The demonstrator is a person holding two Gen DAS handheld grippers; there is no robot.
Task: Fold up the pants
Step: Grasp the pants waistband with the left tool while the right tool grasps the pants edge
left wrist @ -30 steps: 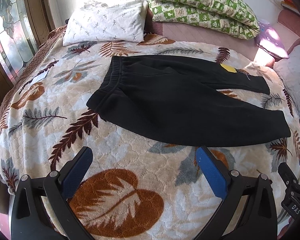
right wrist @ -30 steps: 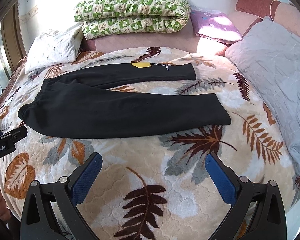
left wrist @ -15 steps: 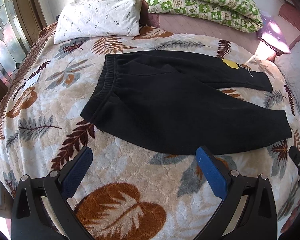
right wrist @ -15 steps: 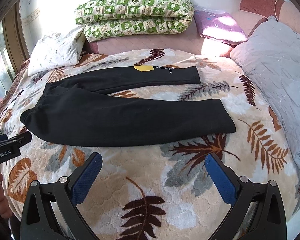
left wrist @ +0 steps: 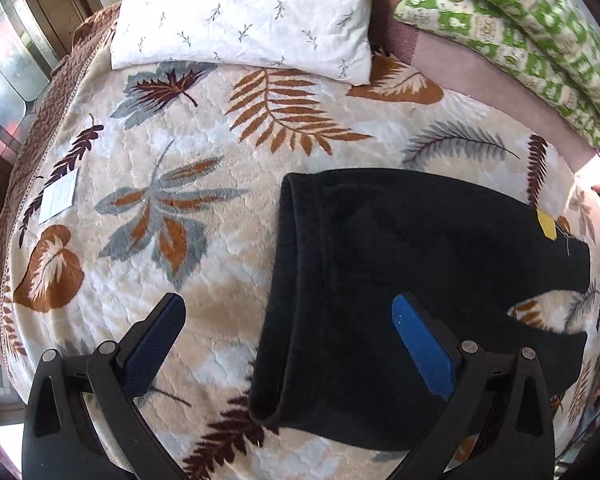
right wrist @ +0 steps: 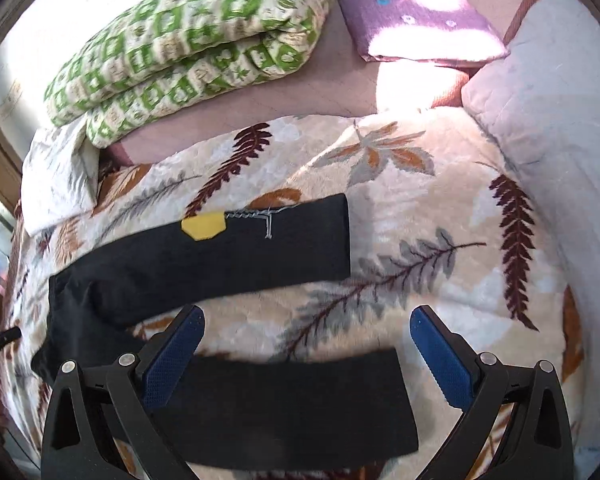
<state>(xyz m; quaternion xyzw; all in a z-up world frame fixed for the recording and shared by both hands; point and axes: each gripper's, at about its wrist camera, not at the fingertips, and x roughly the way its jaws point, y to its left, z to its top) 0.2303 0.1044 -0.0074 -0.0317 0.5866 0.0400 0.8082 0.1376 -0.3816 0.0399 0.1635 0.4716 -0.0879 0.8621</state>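
Note:
Black pants (left wrist: pixel 400 280) lie flat on a leaf-patterned blanket (left wrist: pixel 180 200), waistband to the left, legs stretching right. In the left wrist view my left gripper (left wrist: pixel 288 332) hovers open over the waistband's near corner, with its right finger above the black cloth. In the right wrist view the two legs are spread apart: the far leg (right wrist: pixel 236 252) carries a yellow tag (right wrist: pixel 202 227), and the near leg (right wrist: pixel 284 408) ends at a cuff. My right gripper (right wrist: pixel 306 344) is open above the near leg's cuff end, holding nothing.
A white pillow (left wrist: pixel 244 16) and a folded green patterned quilt (right wrist: pixel 188 52) lie at the head of the bed. A purple cushion (right wrist: pixel 416 20) and a grey quilted pillow (right wrist: pixel 548 108) sit at the right. A window (left wrist: pixel 8 76) is at the left edge.
Both grippers have moved forward and down toward the pants. The left one now stands over the waistband, the right one over the near leg's cuff. The pants have not shifted.

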